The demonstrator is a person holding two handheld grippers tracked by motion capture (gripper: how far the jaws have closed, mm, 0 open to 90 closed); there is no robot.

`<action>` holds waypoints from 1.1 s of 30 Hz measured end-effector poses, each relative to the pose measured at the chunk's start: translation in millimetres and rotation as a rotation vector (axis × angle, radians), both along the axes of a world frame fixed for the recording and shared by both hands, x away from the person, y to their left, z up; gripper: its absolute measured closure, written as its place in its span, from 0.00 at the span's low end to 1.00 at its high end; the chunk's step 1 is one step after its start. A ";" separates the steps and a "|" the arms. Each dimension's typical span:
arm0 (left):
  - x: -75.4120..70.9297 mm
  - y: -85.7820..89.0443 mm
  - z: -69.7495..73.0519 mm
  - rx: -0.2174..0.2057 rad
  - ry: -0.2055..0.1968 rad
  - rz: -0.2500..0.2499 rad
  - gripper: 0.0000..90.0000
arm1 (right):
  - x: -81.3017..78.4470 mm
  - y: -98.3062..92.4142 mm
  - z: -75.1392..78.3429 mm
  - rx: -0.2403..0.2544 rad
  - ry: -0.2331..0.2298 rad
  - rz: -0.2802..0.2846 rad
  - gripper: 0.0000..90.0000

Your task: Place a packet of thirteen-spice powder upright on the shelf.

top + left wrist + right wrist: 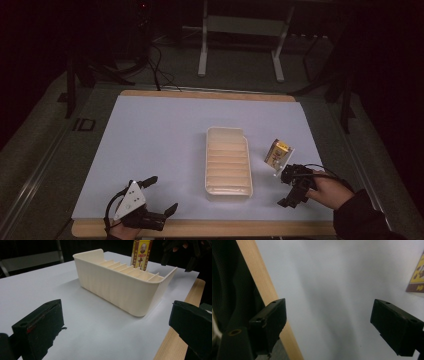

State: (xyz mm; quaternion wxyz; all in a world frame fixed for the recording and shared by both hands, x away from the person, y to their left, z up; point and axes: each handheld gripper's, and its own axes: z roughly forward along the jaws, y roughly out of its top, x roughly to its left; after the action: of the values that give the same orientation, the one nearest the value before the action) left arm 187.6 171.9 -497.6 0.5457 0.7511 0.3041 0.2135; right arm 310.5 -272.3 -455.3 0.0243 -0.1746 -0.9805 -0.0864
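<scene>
The left claw (161, 195) sits at the near left edge of the tabletop (150, 135), spread wide and grasping nothing, a grey three-cornered plate (131, 198) on top of it. In the left gripper view its two black jaws stand far apart over the white sheet, with the pale wooden edge (175, 337) of the tabletop running under the right-hand one.

Ahead of it, near the middle of the tabletop, lies a cream plastic tray (228, 163), long and narrow, with thin ribs dividing its inside into slots (130, 268).

The right claw (291, 186) is on the far side of the tray, held by a hand (330, 190) in a dark sleeve. In the right gripper view its jaws are released, well apart, with bare white sheet between them.

Just beyond that claw a small yellow and brown box (278, 153) stands tilted beside the tray; whether anything touches it I cannot tell. Its corner (417, 277) shows at the right edge of the right gripper view.
</scene>
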 end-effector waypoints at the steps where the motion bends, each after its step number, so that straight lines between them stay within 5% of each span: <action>1: 0.1 0.0 -0.1 0.001 0.001 0.000 0.00 | 0.5 1.9 0.8 -0.015 0.003 0.004 0.15; 9: -0.1 -0.4 -0.4 0.006 0.003 -0.007 0.00 | 4.0 17.7 3.1 -0.142 0.117 0.056 0.16; 12: -0.5 -1.1 -0.4 0.006 0.003 -0.010 0.00 | 4.8 21.5 5.1 -0.154 0.148 0.074 0.15; 20: -0.5 -1.7 -0.9 0.017 0.004 -0.017 0.00 | 8.9 31.4 20.0 -0.186 0.140 0.059 0.15; 33: -0.3 -2.6 -1.7 0.023 0.012 -0.022 0.00 | 19.4 37.8 59.3 -0.127 0.072 0.065 0.16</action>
State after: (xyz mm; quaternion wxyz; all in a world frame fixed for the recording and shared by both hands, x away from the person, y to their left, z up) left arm 187.2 169.3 -499.3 0.5376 0.7618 0.2966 0.2067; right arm 329.9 -234.4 -396.0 0.0511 -0.1470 -0.9877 -0.0167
